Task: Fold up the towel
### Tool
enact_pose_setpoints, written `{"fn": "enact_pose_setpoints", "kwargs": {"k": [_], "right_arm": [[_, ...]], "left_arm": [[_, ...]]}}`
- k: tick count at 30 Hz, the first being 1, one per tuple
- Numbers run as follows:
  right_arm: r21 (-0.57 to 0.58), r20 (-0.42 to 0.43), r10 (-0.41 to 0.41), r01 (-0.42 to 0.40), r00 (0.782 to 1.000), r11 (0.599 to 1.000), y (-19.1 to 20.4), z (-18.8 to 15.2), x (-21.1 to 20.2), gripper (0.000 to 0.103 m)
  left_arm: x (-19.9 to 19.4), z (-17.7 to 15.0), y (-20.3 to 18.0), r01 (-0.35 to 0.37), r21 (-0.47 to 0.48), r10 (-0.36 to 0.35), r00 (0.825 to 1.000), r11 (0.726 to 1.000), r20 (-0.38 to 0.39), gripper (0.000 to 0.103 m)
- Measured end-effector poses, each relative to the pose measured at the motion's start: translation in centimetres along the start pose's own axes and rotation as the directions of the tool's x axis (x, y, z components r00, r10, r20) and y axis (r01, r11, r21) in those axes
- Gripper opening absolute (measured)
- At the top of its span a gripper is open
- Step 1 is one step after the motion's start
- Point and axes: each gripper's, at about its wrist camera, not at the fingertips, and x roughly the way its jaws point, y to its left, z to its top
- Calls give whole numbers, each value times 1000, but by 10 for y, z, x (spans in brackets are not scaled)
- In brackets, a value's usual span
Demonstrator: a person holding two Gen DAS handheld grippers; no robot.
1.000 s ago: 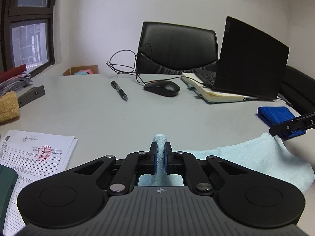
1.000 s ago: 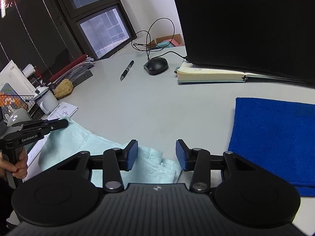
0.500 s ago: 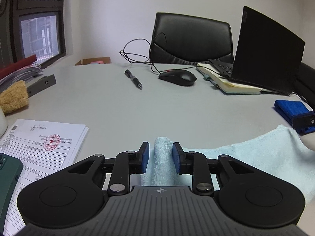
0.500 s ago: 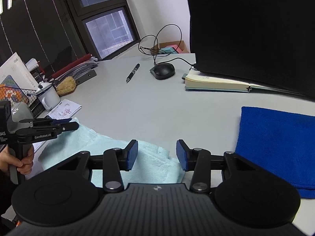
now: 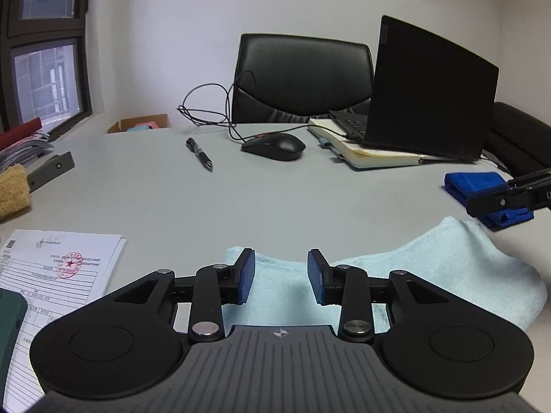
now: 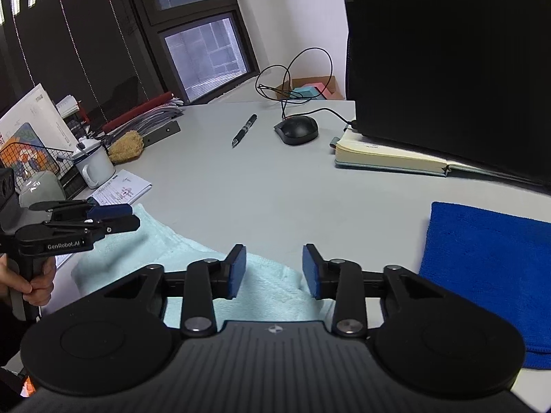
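A light blue towel (image 5: 430, 265) lies folded along the near edge of the grey table (image 5: 241, 199). My left gripper (image 5: 280, 258) hangs over its left end, jaws opening, with the flat cloth below the blue pads (image 5: 247, 275) and nothing pinched. My right gripper (image 6: 273, 254) stands over the towel (image 6: 179, 251) at its right end, jaws closing, the cloth edge between the pads but not pressed. From the right wrist view, the left gripper (image 6: 134, 216) shows at the left, held by a hand. The right gripper (image 5: 482, 203) shows at the right edge.
A folded dark blue towel (image 6: 489, 268) lies right of the light one. Further back are a laptop (image 5: 430, 93) on a notebook (image 5: 372, 155), a mouse (image 5: 275, 146) with its cable and a pen (image 5: 199, 155). Papers (image 5: 51, 268) and a green phone (image 5: 10, 327) lie at the left.
My left gripper, shut on a raised fold of the towel a second ago, has let it go and the cloth has sunk flat. The right gripper's jaws have narrowed slightly.
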Motion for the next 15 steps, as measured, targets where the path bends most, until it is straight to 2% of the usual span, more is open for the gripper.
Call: {"fn": "enact_pose_setpoints", "kwargs": {"k": [5,15], "right_arm": [[55,-42,47,-44,998,997,-26,2,11,23],[44,-98,161,-158,982,987,-32,-4,23,25]], "left_arm": [[9,-6,3,-8,-1,8,999,1000,-43,37],[16,-12,6,-11,-5,11,997,1000,-77,37]]}}
